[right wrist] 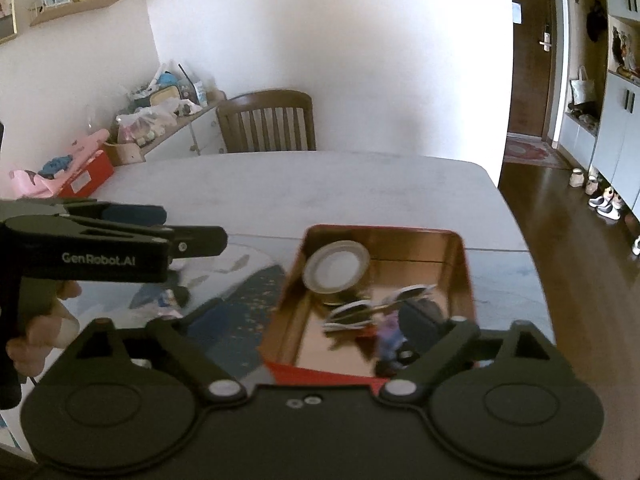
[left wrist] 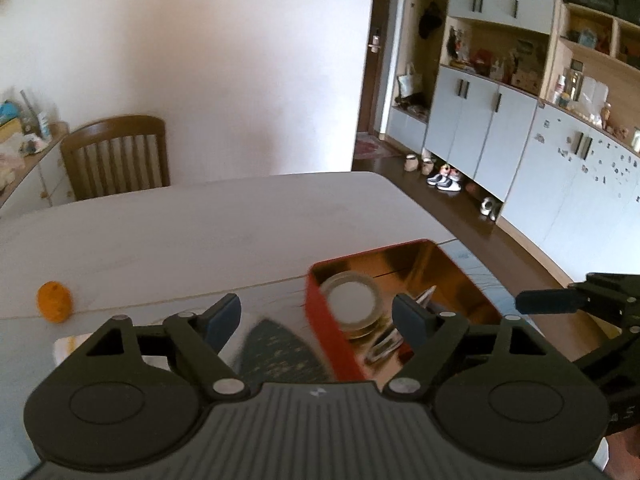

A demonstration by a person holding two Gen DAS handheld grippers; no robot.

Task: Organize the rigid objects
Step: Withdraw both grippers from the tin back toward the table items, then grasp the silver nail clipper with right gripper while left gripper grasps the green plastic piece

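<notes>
- the red tin [right wrist: 466, 276] sits on the near right part of the table [left wrist: 208, 216], and already holds a round lid [right wrist: 336, 266], sunglasses [right wrist: 352, 314] and some small blurred bits.
- my right tongs [right wrist: 316, 320] hang wide over its near edge, holding nothing.
- my left tongs [left wrist: 316, 316] are wide too, empty, straddling the tin's left wall.
- an orange ball [left wrist: 55, 301] lies well apart, far left; i judge it is next.
- i should lift clear of the wall first so i don't drag the tin.
</notes>
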